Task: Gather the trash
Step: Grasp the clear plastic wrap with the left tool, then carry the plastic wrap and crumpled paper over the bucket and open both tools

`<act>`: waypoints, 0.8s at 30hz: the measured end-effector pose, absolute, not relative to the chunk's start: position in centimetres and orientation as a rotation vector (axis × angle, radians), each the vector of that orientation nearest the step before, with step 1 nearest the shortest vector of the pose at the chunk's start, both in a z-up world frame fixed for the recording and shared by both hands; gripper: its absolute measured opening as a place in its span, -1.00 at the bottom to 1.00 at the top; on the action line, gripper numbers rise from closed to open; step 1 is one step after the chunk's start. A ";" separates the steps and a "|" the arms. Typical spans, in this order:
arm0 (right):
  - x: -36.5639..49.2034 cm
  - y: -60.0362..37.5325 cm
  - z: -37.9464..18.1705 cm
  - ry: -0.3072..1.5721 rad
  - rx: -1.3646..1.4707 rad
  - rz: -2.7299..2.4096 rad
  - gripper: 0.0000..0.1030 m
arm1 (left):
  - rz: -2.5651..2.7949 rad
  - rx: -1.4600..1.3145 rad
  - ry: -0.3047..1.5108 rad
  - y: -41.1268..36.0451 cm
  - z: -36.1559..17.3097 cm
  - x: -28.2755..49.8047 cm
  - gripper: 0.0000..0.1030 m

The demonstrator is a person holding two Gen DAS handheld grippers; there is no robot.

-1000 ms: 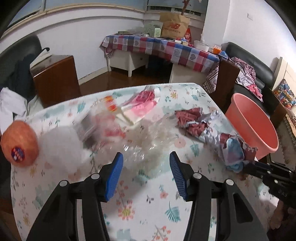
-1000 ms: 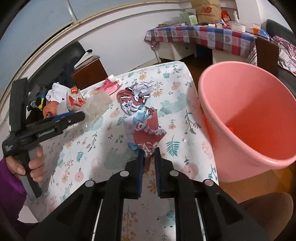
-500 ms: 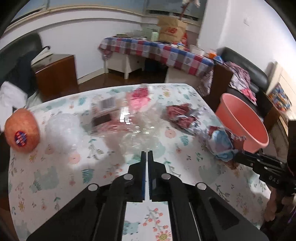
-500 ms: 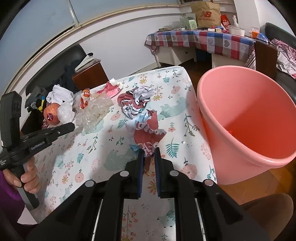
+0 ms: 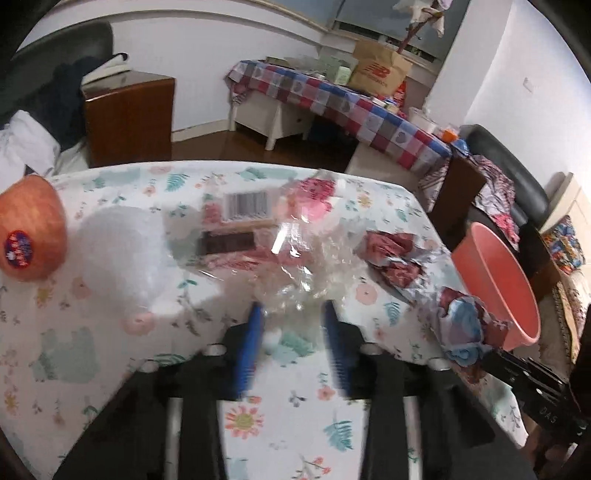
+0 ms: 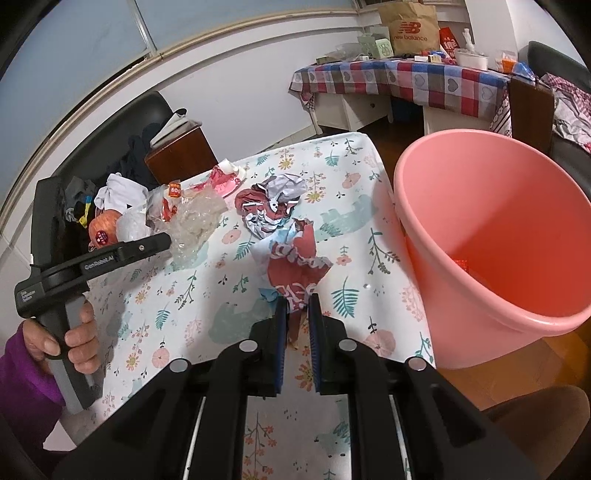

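The left gripper [image 5: 291, 317] stands with its blue pads [image 5: 248, 343] parted, the gap reaching over the near edge of a crumpled clear plastic [image 5: 295, 266]; motion blur prevents confirming whether the pads touch it. The plastic lies mid-table on the floral cloth [image 5: 110, 354], overlapping a barcoded packet [image 5: 240, 221] and, behind that, a pink wrapper [image 5: 314, 195]. A white foam net [image 5: 118, 251] sits to its left, and beyond that, an apple [image 5: 29, 232] with a sticker, at the table's left edge. To the plastic's right lies a red-and-silver wrapper [image 5: 395, 258]. The right gripper [image 6: 294, 306] has its pads drawn narrow and pinches the near end of a red-and-blue wrapper [image 6: 295, 258], which rests on the cloth [image 6: 184, 295] near the right edge. The pink bin [image 6: 491, 236] stands just beside that edge, its mouth open toward the camera, with something small and red on its bottom. In the right wrist view, the person's left hand [image 6: 74, 336] grips the handle of the left gripper [image 6: 162, 240], whose tip is at the plastic [image 6: 195, 221]. A checked table [image 6: 406, 74] with a paper bag [image 6: 410, 26] stands at the back wall.
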State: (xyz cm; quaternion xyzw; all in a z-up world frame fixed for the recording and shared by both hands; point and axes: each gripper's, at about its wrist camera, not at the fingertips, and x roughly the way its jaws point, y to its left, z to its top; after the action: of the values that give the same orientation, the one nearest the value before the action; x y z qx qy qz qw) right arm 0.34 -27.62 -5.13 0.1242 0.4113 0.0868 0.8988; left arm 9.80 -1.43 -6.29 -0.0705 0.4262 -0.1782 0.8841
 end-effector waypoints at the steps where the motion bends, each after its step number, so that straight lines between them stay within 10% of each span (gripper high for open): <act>1: 0.4 -27.6 -5.1 0.849 0.259 0.180 -0.77 | -0.379 -0.136 0.879 -1.7 -6.2 9.5 -0.52; 2: 0.4 -27.6 -5.1 0.848 0.261 0.179 -0.77 | -0.387 -0.129 0.875 -1.9 -6.1 9.3 -0.75; 24: -0.6 -28.5 -4.2 0.766 0.295 0.165 -0.77 | -0.489 -0.123 0.737 -4.2 -1.1 2.0 -0.79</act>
State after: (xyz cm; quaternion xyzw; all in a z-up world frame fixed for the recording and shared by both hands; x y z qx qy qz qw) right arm -0.65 -28.52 -4.25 0.1434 0.3717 0.0801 0.9137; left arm 2.05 -4.22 -1.08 -0.0596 0.3562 -0.2363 0.9021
